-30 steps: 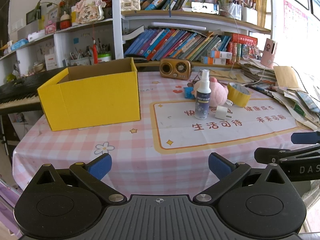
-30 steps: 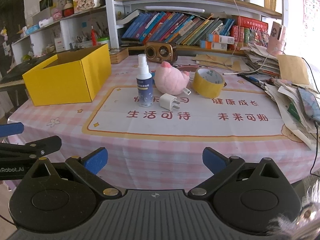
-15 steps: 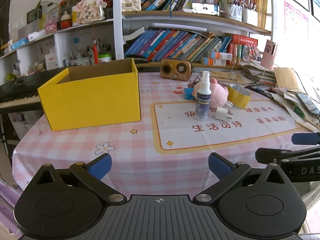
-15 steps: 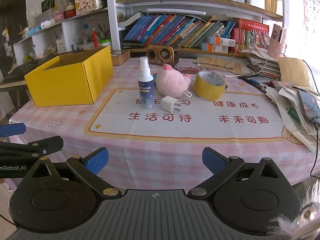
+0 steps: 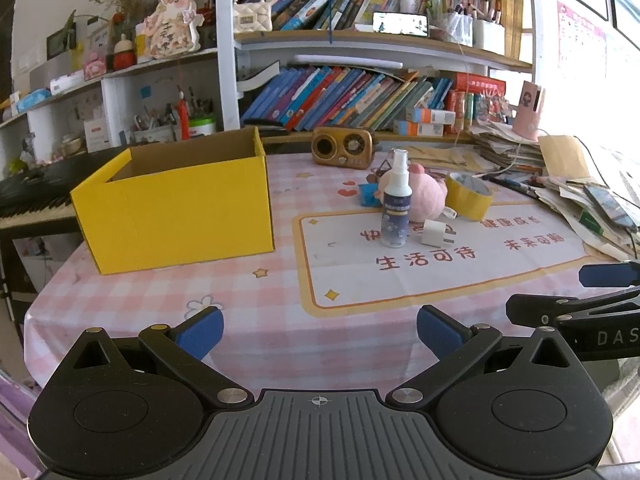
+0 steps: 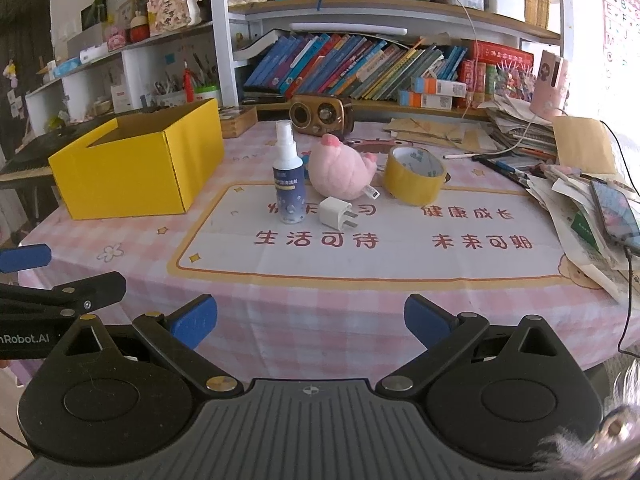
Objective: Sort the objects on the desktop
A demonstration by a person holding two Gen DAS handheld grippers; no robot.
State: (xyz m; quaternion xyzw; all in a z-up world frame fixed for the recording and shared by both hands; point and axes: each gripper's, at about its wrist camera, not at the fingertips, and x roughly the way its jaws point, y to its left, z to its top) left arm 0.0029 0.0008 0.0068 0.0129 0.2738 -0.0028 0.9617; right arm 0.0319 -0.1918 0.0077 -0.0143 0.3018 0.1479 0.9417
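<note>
An open yellow cardboard box (image 5: 180, 208) (image 6: 132, 168) stands at the table's left. To its right, on the printed mat, cluster a white spray bottle (image 5: 396, 204) (image 6: 289, 178), a pink plush pig (image 5: 428, 198) (image 6: 342, 170), a white charger plug (image 5: 434, 233) (image 6: 335, 213) and a roll of yellow tape (image 5: 468, 196) (image 6: 414, 174). My left gripper (image 5: 318, 330) hangs open before the table's near edge, holding nothing. My right gripper (image 6: 310, 320) is likewise open and empty, well short of the objects.
A brown retro radio (image 5: 344, 153) (image 6: 322, 114) sits behind the cluster. Stacked papers, pens and a phone (image 6: 612, 212) crowd the right side. Bookshelves (image 5: 360, 92) line the back. A piano keyboard (image 5: 28, 196) stands left of the table.
Both grippers have edged slightly forward toward the table, so the objects look a little closer. Nothing on the table has moved and both grippers stay open.
</note>
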